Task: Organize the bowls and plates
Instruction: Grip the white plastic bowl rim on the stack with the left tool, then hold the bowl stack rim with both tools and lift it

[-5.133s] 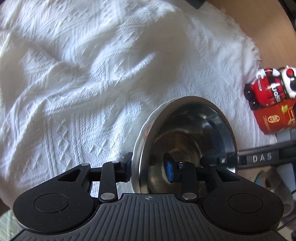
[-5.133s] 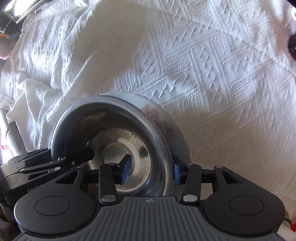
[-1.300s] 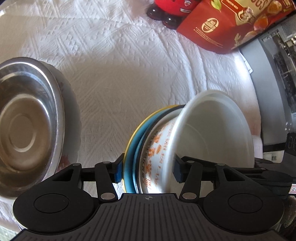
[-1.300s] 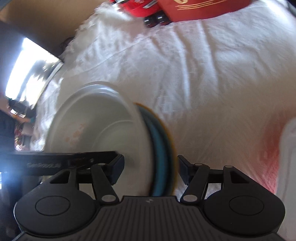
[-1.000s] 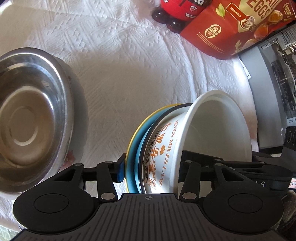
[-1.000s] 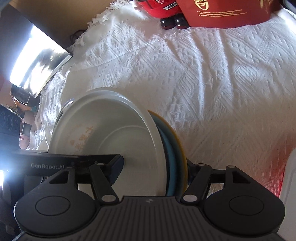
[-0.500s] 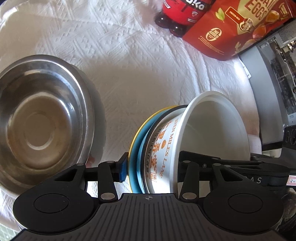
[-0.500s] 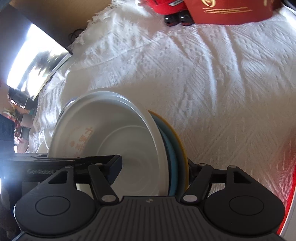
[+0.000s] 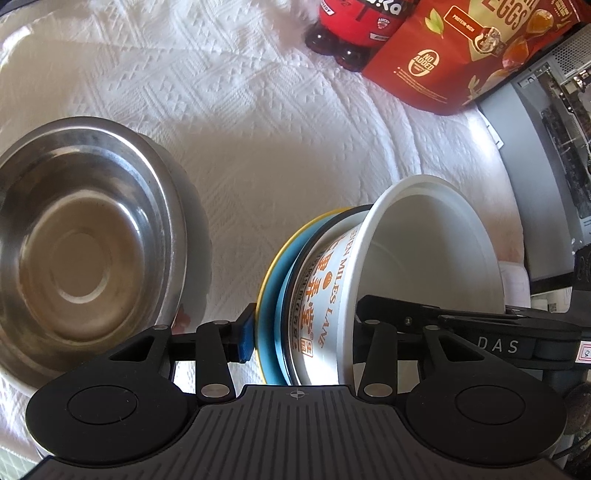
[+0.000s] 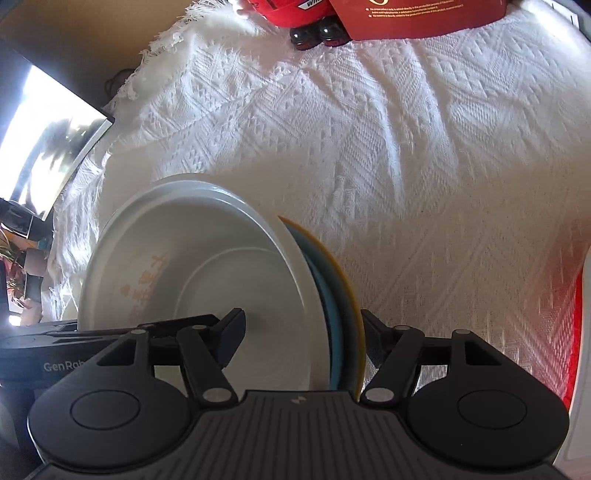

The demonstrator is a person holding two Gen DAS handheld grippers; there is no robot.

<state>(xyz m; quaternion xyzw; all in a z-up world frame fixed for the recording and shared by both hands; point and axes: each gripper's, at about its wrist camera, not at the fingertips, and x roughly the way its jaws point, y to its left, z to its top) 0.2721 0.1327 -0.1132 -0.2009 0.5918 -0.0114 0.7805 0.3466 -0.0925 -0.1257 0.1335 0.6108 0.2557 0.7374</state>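
Note:
A stack of a white bowl with orange lettering, a blue plate and a yellow plate is gripped from two sides. My left gripper is closing on it, with the blue pad under the yellow plate and the other finger inside the bowl. My right gripper clamps the same stack: one finger rests in the white bowl, the other behind the yellow plate. A steel bowl rests on the white cloth to the left, apart from both grippers.
A red bottle and a red snack bag stand at the far side of the cloth. A grey computer case borders the right. The cloth's fringed edge and a bright screen lie to the left.
Five seconds ago both grippers held the steel bowl; it now lies on the cloth and both hold the plate-and-bowl stack. In the last second the left jaws narrowed onto the stack.

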